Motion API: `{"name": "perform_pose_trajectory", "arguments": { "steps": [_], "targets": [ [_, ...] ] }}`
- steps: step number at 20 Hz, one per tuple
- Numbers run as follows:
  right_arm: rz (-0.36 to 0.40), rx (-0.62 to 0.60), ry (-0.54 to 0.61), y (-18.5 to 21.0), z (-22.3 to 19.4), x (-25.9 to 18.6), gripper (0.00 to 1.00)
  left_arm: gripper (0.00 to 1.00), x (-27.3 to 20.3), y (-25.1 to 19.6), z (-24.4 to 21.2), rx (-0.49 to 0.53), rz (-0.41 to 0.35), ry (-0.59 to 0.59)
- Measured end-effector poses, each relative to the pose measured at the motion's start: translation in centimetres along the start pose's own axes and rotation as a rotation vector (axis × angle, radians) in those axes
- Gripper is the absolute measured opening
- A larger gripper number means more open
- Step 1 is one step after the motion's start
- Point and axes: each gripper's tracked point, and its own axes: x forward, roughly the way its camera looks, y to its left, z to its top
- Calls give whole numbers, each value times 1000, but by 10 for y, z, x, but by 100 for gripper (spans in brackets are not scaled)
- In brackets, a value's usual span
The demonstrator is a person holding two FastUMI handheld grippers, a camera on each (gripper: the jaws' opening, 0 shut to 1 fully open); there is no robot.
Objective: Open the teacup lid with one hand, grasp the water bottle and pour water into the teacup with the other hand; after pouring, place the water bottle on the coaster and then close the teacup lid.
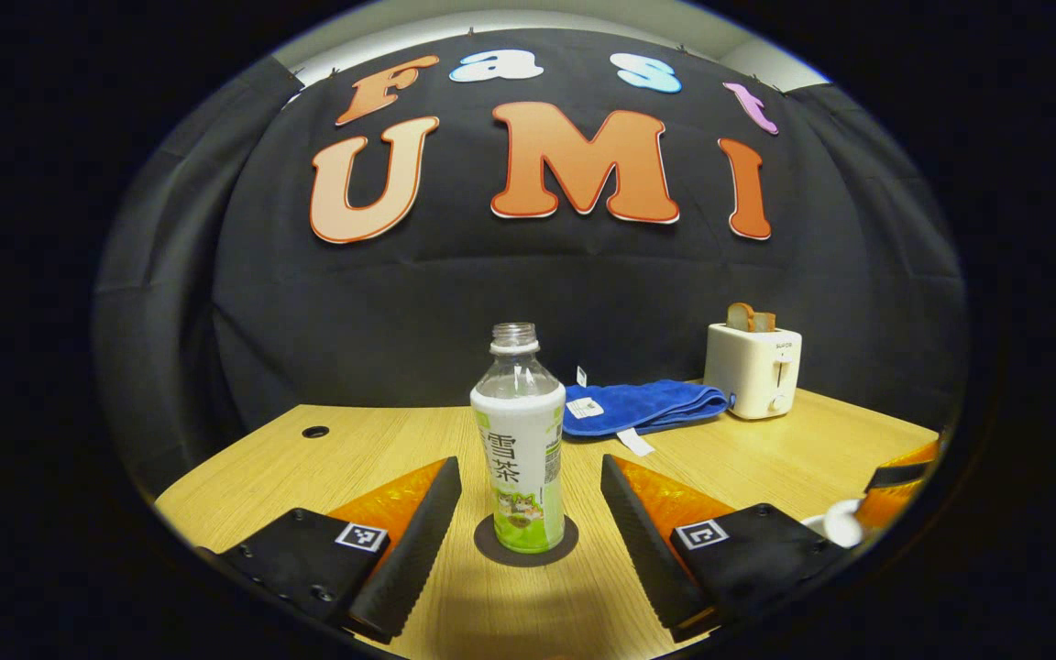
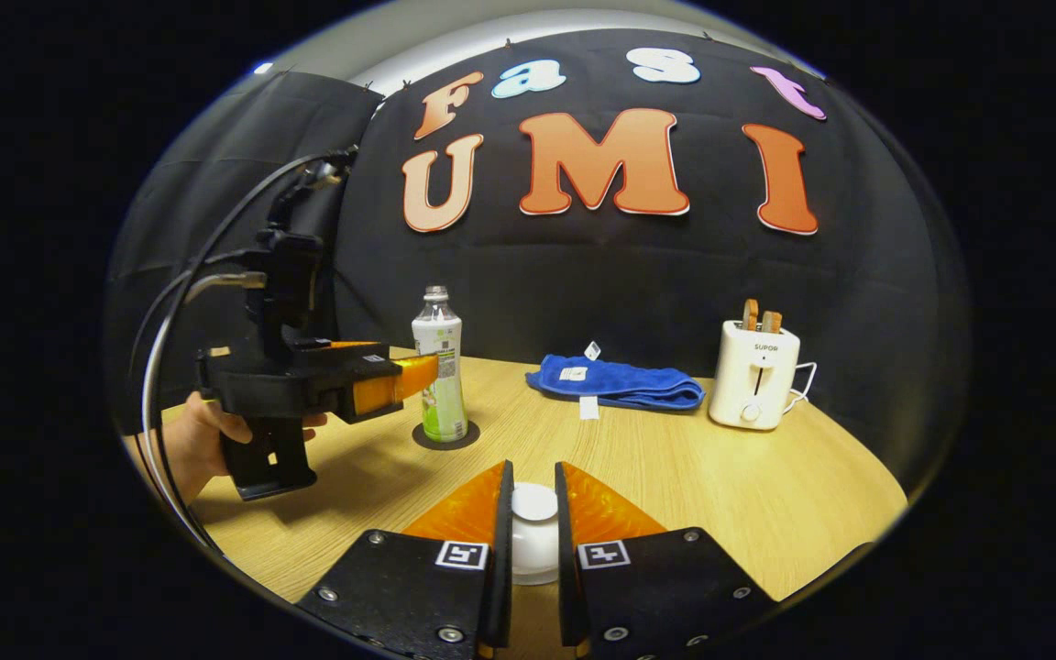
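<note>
- The left gripper (image 1: 528, 513) hangs wide open, its two fingers standing clear on either side of the water bottle (image 1: 519, 440) and touching nothing. In the right gripper view the same gripper (image 2: 418, 376) shows at the far left, held by a hand (image 2: 203, 440), its tip level with the bottle's middle.
- The water bottle stands upright on the dark round coaster (image 1: 487, 550), left of centre on the wooden table (image 1: 766, 458). Its neck is open with no cap, so any tilt would likely spill. The clear upper part looks nearly empty, so I judge it light and easy to tip. The thin plastic wall should give under pressure, and the wrapped label band may be slick; the waist, around the label, looks like the best place to take hold.
- The right gripper (image 2: 533, 536) is nearly closed, with both fingers pressed against a small white piece, which I take for the teacup lid (image 2: 534, 532) or its knob. The cup beneath is hidden, so whether the lid sits on or is lifted I cannot tell. It looks like hard ceramic: smooth, brittle, best gripped by the knob and set down gently.
- Far right lie a folded blue towel (image 2: 615, 380) and a white toaster (image 2: 754, 374) with bread, well apart from the bottle.
</note>
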Motion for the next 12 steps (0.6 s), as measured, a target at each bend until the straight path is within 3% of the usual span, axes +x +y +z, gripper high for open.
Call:
{"name": "perform_pose_trajectory", "arguments": {
  "steps": [12],
  "targets": [
    [-2, -18, 10, 5, -20, 17, 22, 98, -55, 35, 28, -53, 66, -81]
  ]
}}
